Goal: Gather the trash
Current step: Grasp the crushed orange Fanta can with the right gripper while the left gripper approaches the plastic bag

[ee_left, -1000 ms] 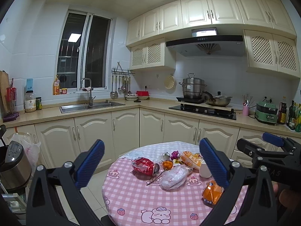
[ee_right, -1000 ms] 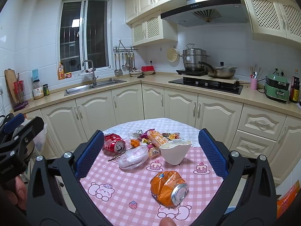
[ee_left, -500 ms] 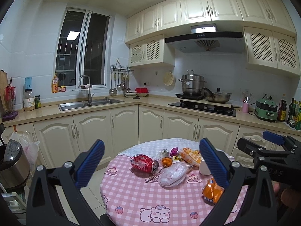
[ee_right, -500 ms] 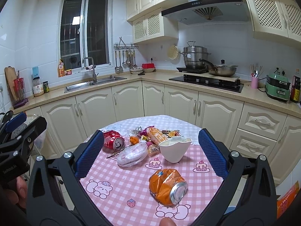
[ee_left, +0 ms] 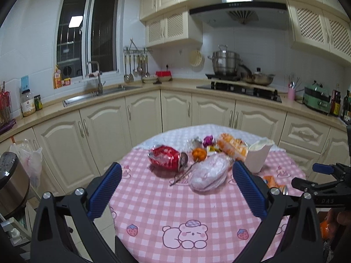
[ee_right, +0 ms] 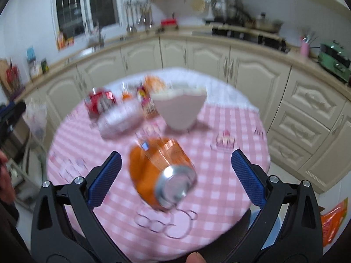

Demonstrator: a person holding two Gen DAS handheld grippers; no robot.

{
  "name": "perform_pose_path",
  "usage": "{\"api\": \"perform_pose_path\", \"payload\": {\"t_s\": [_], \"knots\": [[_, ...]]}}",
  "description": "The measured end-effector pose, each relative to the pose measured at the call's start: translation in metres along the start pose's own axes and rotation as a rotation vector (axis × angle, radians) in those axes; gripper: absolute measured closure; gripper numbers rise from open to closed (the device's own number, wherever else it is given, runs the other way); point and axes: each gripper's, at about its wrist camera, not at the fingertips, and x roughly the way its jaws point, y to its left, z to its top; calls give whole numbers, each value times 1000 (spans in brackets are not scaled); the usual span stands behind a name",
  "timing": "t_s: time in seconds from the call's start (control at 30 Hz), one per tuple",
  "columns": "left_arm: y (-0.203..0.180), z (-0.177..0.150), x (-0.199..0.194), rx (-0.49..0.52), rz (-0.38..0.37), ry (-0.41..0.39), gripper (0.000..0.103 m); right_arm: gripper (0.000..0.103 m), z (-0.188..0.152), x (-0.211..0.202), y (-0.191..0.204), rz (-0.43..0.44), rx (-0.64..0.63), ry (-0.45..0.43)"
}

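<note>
Cream kitchen cabinets behind, round bench under a pink checked cloth in front. Since half a second ago: right tool dropped closer to the crushed orange can, now large and low between the spread blue pads, not touched by either. Whole right view smeared by motion; sharp before. Left tool nearer the bench too, litter larger in frame than earlier.

Both tools wide open, gripping nothing.

Left view alone: sharp detail of the litter pile — crushed red can lying on its side, small orange fruit just right of it, thin stick in front, crumpled clear plastic bag near the middle, orange snack wrapper and purple wrapper behind. Orange can here mostly hidden behind the left tool's right finger, only a sliver showing at. Right tool seen from the side at the far right edge.

Right view alone: full orange can with silver end toward the camera, lying on the cloth near the front edge, apart from the pile. Fingertip at bottom edge.

White paper cup, squashed, upright on the bench behind the orange can; contents impossible to tell. White plastic bag hanging at the left cabinets, contents not visible.
</note>
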Motion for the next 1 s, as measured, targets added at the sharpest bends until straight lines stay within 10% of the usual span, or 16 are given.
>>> {"api": "perform_pose_path", "payload": {"t_s": [0.4,0.73,1.0], "knots": [[-16,-36,70,51,-9,146,4,5,-20,95,22,127,-210,227],[-24,-32,100,112,-11,173,5,9,-16,96,12,154,-134,177],[-71,-30,159,366,-33,216,4,9,-14,75,-30,176,35,128]]}}
